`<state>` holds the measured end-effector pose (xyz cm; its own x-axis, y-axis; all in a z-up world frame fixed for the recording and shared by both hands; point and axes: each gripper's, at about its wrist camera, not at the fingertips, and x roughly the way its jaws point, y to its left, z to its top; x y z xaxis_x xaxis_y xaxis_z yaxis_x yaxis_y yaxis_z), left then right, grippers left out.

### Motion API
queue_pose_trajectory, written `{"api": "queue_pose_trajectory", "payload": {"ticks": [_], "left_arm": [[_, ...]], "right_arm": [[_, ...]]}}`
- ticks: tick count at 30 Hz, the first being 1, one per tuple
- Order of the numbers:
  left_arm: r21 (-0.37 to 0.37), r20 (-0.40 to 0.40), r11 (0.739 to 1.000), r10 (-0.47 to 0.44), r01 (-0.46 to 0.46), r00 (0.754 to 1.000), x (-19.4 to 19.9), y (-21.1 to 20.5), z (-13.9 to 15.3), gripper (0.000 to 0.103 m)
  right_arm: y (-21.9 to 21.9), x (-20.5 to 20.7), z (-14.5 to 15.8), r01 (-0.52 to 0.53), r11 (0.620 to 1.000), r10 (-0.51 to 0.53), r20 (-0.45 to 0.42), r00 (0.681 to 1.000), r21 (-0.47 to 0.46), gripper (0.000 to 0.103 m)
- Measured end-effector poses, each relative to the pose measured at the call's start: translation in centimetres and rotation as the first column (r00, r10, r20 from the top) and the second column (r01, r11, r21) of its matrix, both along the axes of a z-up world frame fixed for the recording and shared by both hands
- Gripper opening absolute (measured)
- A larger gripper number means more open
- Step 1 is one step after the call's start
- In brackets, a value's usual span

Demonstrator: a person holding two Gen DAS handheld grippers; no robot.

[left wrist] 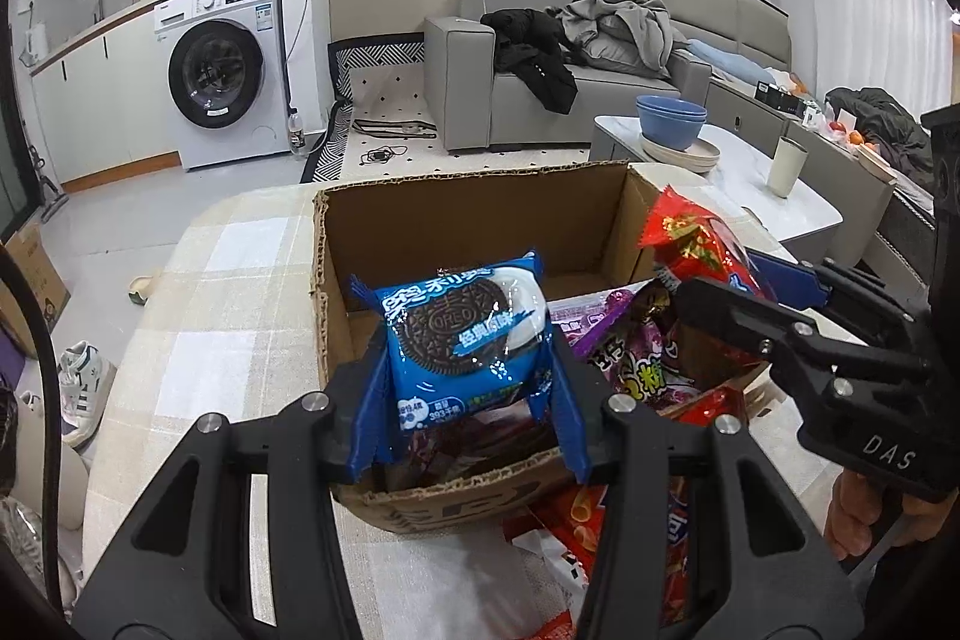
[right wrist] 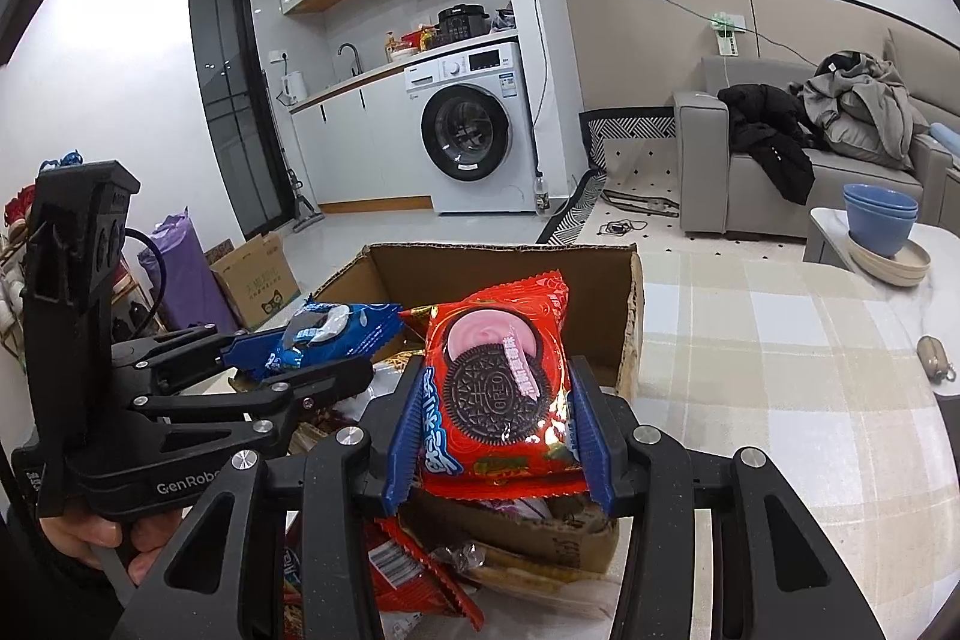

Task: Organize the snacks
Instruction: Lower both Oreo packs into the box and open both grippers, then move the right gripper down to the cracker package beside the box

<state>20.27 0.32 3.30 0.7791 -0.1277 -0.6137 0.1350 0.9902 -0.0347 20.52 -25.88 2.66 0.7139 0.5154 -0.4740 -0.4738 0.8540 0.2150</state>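
Left claw (left wrist: 468,370) clamped on blue Oreo pack (left wrist: 465,334), right claw (right wrist: 501,394) on red Oreo pack (right wrist: 501,382), both mid-frame over cardboard box (left wrist: 480,214). Risk: slick wrappers slipping, landing outside on table (left wrist: 228,316).

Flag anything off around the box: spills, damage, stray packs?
The cardboard box has ragged, torn rims. Several snack packs lie loose on the table outside its near wall. Both tongs hold Oreo packs, blue in the left, red in the right, above the box.
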Motion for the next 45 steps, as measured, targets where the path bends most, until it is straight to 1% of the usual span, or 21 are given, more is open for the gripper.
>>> {"api": "queue_pose_trajectory", "payload": {"ticks": [4,6,7,9,10,11,12,14,16,18,19,21,22,23,24,27,31,37,41,43,45], "left_arm": [[0.007,-0.008,1.0,-0.003,0.003,1.0,0.6,-0.4,-0.2,0.045],[0.013,-0.015,1.0,-0.006,0.006,1.0,0.6,-0.3,-0.2,0.051],[0.004,-0.02,1.0,-0.013,0.013,1.0,0.7,-0.4,-0.2,0.052],[-0.009,-0.025,1.0,-0.022,0.022,0.999,0.7,-0.3,-0.1,0.059],[-0.007,-0.023,1.0,-0.023,0.023,0.999,0.5,-0.4,0.1,0.062],[-0.001,-0.019,1.0,-0.02,0.02,1.0,0.3,-0.5,0.1,0.072],[0.003,-0.01,1.0,-0.022,0.022,1.0,0.1,-0.6,0.2,0.076],[0.003,-0.001,1.0,-0.029,0.029,1.0,-0.4,-0.7,0.4,0.079],[0.013,0.004,1.0,-0.026,0.026,1.0,-0.9,-0.7,0.7,0.08],[0.009,0.009,1.0,-0.028,0.028,1.0,-1.5,-0.6,0.9,0.082],[0.002,0.01,1.0,-0.027,0.027,1.0,-1.9,-0.3,0.9,0.083],[-0.019,0.012,1.0,-0.02,0.02,1.0,-2.6,0.4,1.1,0.089],[-0.026,0.012,0.999,-0.018,0.019,1.0,-3.1,0.6,1.2,0.091],[-0.036,0.013,0.999,-0.017,0.017,1.0,-3.6,0.8,1.3,0.095],[-0.048,0.015,0.999,-0.013,0.014,1.0,-3.9,1.1,1.4,0.102],[-0.075,0.025,0.997,-0.013,0.015,1.0,-5.3,1.8,1.7,0.102],[-0.077,0.018,0.997,-0.021,0.023,1.0,-7.1,2.3,1.9,0.102],[-0.056,0.015,0.998,-0.032,0.033,0.999,-9.7,2.3,1.7,0.102],[-0.037,0.004,0.998,-0.042,0.043,0.999,-10.9,2.4,1.1,0.102],[-0.014,-0.012,0.998,-0.053,0.053,0.999,-11.0,2.2,0.8,0.102],[0.001,-0.011,0.999,-0.052,0.052,0.999,-11.3,2.1,0.5,0.102]], "right_arm": [[0.1,0.0,-0.1,-0.015,1.0,0.015,0.002,1.0,-0.017,0.046],[-0.1,-0.2,0.0,-0.026,1.0,0.026,0.001,1.0,-0.018,0.05],[-0.2,-0.3,0.0,-0.029,0.999,0.029,-0.001,1.0,-0.013,0.052],[-0.6,-0.5,0.2,-0.029,1.0,0.029,0.0,1.0,-0.011,0.057],[-0.8,-0.7,0.3,-0.025,1.0,0.025,0.007,1.0,-0.016,0.064],[-1.1,-1.0,0.4,-0.015,1.0,0.016,0.019,1.0,-0.02,0.069],[-1.4,-1.1,0.5,-0.011,1.0,0.011,0.026,1.0,-0.02,0.071],[-2.0,-1.6,0.6,-0.008,1.0,0.009,0.037,0.999,-0.015,0.08],[-2.7,-2.0,0.7,0.003,1.0,-0.002,0.044,0.999,-0.013,0.087],[-3.4,-2.4,1.0,0.019,1.0,-0.018,0.053,0.998,-0.011,0.09],[-3.7,-2.6,1.0,0.021,1.0,-0.02,0.052,0.998,-0.007,0.093],[-4.3,-3.0,1.1,0.026,1.0,-0.026,0.049,0.998,0.0,0.096],[-4.6,-3.2,1.1,0.034,0.999,-0.034,0.048,0.998,-0.001,0.098],[-4.8,-3.5,1.2,0.039,0.999,-0.039,0.048,0.998,-0.001,0.099],[-5.1,-3.6,1.2,0.042,0.999,-0.042,0.046,0.998,0.001,0.1],[-6.1,-3.9,1.2,0.057,0.998,-0.057,0.025,0.998,0.015,0.102],[-6.8,-4.3,0.7,0.072,0.997,-0.072,-0.006,0.997,0.028,0.102],[-7.4,-5.3,-0.2,0.066,0.996,-0.063,-0.045,0.997,0.055,0.102],[-7.3,-5.3,-0.7,0.061,0.998,-0.058,-0.079,0.995,0.031,0.103],[-7.0,-5.4,-0.8,0.052,0.998,-0.049,-0.09,0.995,0.025,0.103],[-7.0,-5.4,-0.9,0.052,0.998,-0.049,-0.097,0.994,0.028,0.103]]}}
